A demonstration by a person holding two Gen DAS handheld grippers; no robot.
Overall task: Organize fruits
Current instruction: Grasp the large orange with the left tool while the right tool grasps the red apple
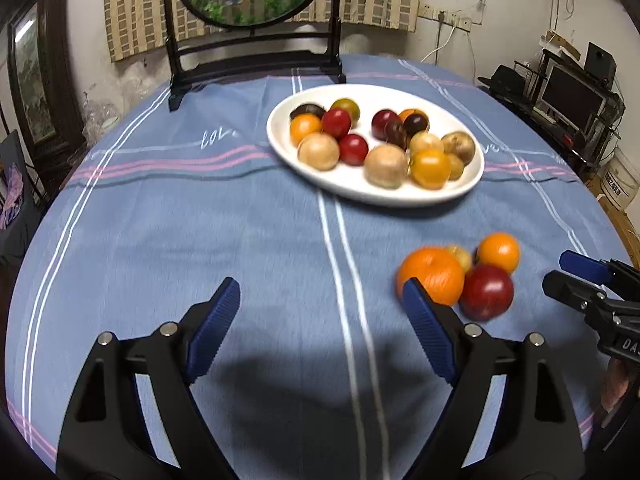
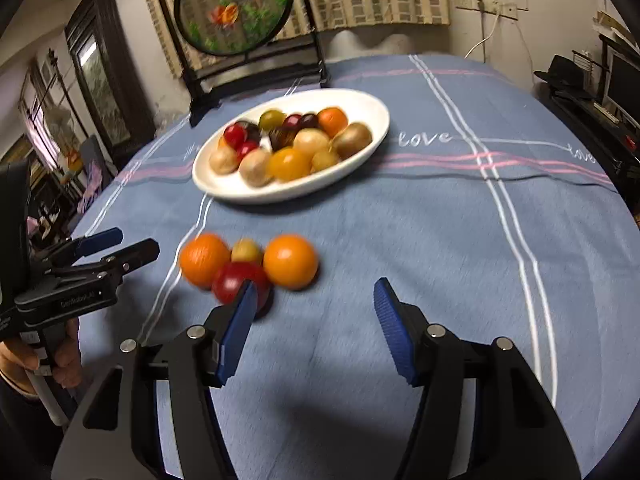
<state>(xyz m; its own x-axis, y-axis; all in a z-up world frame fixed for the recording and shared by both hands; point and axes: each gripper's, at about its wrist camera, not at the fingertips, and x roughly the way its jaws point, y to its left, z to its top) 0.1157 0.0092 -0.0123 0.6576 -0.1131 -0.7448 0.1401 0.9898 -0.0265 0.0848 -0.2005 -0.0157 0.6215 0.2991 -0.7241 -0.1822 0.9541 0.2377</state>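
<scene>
A white oval plate holds several small fruits in red, orange, tan and dark colours. On the blue cloth in front of it lies a loose cluster: a large orange, a red fruit, a smaller orange fruit and a small yellowish one. My left gripper is open and empty, left of the cluster. My right gripper is open and empty, just near of the cluster; it also shows in the left wrist view.
A round goldfish screen on a black stand stands at the table's far edge behind the plate. The left gripper shows at the left of the right wrist view. Shelves with a monitor stand off the table to the right.
</scene>
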